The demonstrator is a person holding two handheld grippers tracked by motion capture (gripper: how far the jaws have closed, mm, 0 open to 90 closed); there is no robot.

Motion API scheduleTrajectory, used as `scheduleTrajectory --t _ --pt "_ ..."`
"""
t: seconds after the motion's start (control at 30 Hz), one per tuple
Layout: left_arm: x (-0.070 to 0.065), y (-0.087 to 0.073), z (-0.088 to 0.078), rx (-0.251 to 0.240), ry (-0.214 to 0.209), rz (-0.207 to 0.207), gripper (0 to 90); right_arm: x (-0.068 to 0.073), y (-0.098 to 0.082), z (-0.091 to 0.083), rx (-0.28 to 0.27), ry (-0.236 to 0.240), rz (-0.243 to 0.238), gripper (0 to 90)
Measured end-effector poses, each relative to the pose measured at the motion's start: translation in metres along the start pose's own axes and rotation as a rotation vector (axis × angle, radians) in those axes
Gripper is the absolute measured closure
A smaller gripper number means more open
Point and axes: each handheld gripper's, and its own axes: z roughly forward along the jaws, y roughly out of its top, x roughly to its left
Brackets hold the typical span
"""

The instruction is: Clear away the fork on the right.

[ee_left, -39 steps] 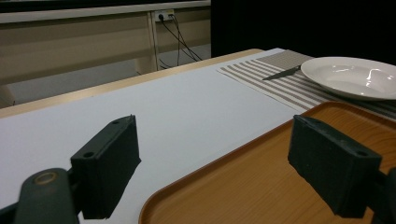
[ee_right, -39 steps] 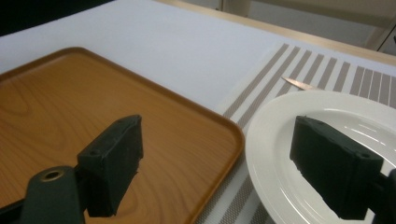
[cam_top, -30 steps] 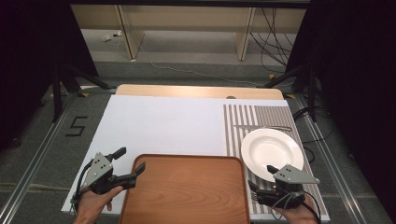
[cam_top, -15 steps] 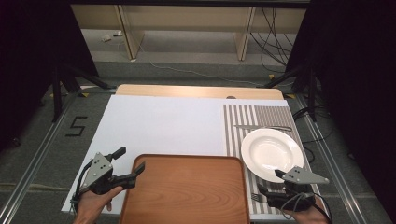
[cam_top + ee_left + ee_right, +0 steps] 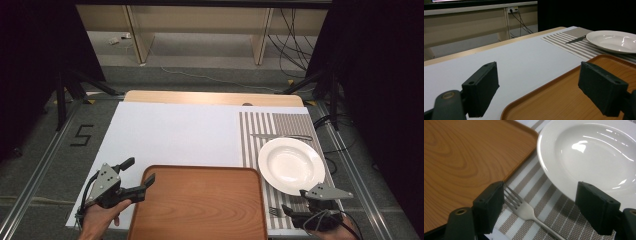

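My right gripper (image 5: 292, 214) had come back toward me and a little outward since the earlier frames, off the near rim of the plate (image 5: 291, 165) and down to the front edge of the striped placemat (image 5: 280, 125). Its jaws had just been closing slightly, yet they were spread wide, gripping nothing, with the fork (image 5: 525, 209) lying between them on the mat. My left gripper (image 5: 139, 176) had not shifted; its jaws were spread too, one over the near left corner of the wooden tray (image 5: 200, 205), the other over the white sheet (image 5: 170, 135), pinching nothing.

The surface was a light wooden table (image 5: 210, 97) covered mostly by the white sheet, with the brown and white striped placemat on its right side. The tray sat at the front centre, bare. Beyond the table I saw a grey floor, cables, a pale shelf unit and black curtains at both sides.

The fork was plain silver metal with four tines pointing toward the tray's corner, flat on the mat just beside the tray and near the plate's rim, touching neither. The plate was white, glossy, deep-rimmed. A knife (image 5: 280, 137) lay on the mat just past the plate's far edge.
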Motion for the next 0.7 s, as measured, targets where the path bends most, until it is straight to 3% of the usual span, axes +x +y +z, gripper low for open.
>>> scheduleTrajectory --t 0.13,0.17,0.3,0.33,0.37,0.4,0.43,0.47,0.5,0.7 --pt "-0.0001 -0.0003 0.0001 0.000 0.003 -0.003 16.2 0.0004 -0.0018 0.0007 0.062 0.007 0.022 26.5" --pt "-0.0002 -0.0003 0.0001 0.000 0.003 -0.003 16.2 -0.0016 -0.0030 0.0024 0.056 0.004 -0.010 26.9" --pt "-0.0001 -0.0004 0.0005 0.003 0.002 0.000 16.2 -0.0011 -0.0041 0.0027 0.107 0.003 0.013 28.0" --pt "-0.0002 -0.0005 0.0006 0.002 0.002 0.001 16.3 -0.0025 -0.0057 0.0044 0.116 -0.003 -0.008 28.6" --pt "-0.0002 -0.0005 0.0006 0.002 0.002 0.001 16.2 -0.0016 -0.0056 0.0044 0.134 -0.001 0.010 29.0" --pt "-0.0001 -0.0005 0.0005 0.002 0.003 0.001 16.2 -0.0029 -0.0069 0.0061 0.145 -0.004 -0.017 29.3" --pt "-0.0001 -0.0005 0.0005 0.002 0.003 0.001 16.2 -0.0013 -0.0068 0.0056 0.160 -0.008 0.009 29.4" --pt "-0.0001 -0.0005 0.0004 0.001 0.003 0.001 16.2 -0.0015 -0.0073 0.0062 0.173 -0.004 0.005 29.4" --pt "-0.0001 -0.0005 0.0004 0.001 0.003 0.000 16.2 -0.0027 -0.0082 0.0075 0.173 -0.003 -0.015 29.4" --pt "-0.0004 -0.0005 0.0007 0.002 0.002 0.002 16.2 -0.0031 -0.0096 0.0091 0.206 -0.009 -0.004 30.7"
